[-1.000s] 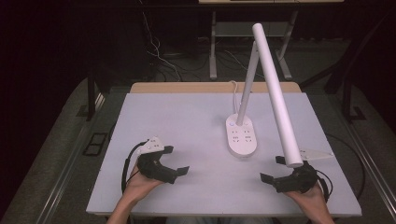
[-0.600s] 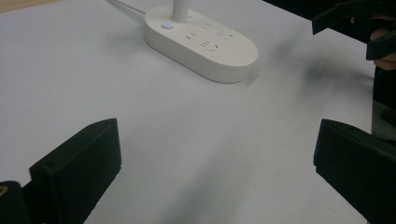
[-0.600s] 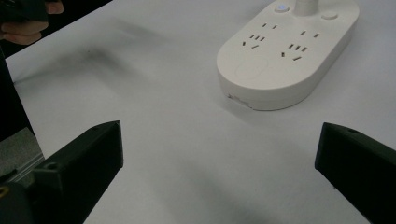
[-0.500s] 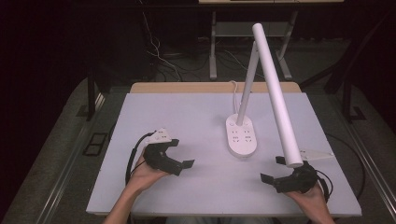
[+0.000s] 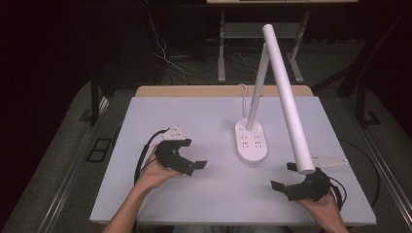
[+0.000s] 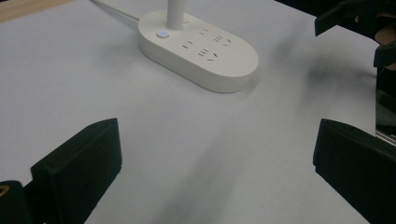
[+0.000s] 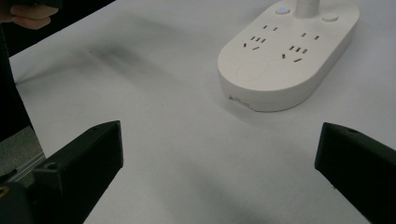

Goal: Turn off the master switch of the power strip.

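- While both jaw pairs stand wide apart with nothing between them, the left gripper (image 5: pixel 187 158) hovers over the table (image 5: pixel 194 121) left of the lamp base (image 5: pixel 251 141).
- Right gripper (image 5: pixel 286 177) sits near the front right edge, below the tip of the lamp head (image 5: pixel 287 97).
- Lamp base stands mid-table, sockets facing up, between the two grippers and apart from both.
- White cable (image 5: pixel 241 89) runs off the back edge.

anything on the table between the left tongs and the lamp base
Nothing: in the left gripper view the white tabletop is bare from the open left tongs to the lamp base. The high view agrees.
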A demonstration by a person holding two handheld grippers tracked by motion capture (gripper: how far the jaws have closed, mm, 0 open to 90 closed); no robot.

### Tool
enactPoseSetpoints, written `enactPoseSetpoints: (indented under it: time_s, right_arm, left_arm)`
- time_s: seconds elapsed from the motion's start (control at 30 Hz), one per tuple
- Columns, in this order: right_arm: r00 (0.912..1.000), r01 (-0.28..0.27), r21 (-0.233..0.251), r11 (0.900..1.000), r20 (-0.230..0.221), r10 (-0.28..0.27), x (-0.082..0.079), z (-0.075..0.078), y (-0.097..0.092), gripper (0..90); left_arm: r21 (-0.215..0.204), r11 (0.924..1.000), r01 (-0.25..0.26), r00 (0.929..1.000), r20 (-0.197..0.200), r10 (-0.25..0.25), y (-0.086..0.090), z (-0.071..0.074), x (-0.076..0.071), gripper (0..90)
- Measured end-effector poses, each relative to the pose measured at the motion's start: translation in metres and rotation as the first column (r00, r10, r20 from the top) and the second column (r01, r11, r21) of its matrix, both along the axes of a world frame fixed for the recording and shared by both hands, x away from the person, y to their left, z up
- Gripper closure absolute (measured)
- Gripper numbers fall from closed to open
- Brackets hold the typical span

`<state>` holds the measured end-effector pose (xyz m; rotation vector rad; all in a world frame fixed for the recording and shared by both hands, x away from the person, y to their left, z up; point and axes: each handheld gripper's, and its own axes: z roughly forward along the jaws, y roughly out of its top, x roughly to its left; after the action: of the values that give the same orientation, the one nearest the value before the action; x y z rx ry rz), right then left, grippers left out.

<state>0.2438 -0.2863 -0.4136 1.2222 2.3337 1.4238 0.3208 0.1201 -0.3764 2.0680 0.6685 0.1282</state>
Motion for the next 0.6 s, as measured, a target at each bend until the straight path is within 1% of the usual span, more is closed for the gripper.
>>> enactPoseSetpoints:
  time_s: [0.33, 0.43, 0.6]
  right_arm:
    - [1.0000, -0.003, 0.001, 1.0000, 0.003, 0.003, 0.000, 0.000, 0.000, 0.3]
    - [1.0000, -0.004, 0.001, 1.0000, 0.003, 0.004, 0.000, 0.000, 0.000, 0.3]
    - [1.0000, -0.009, -0.004, 1.0000, 0.002, 0.009, -0.001, 0.000, 0.000, 0.4]
  left_arm:
    - [0.027, 0.9993, 0.024, 0.9997, -0.003, -0.024, -0.011, 0.005, 0.015, 0.1]
    - [0.024, 0.9995, 0.023, 0.9997, -0.005, -0.023, -0.013, 0.006, 0.017, 0.1]
    - [0.034, 0.9987, 0.038, 0.9993, -0.006, -0.038, -0.017, 0.008, 0.024, 0.5]
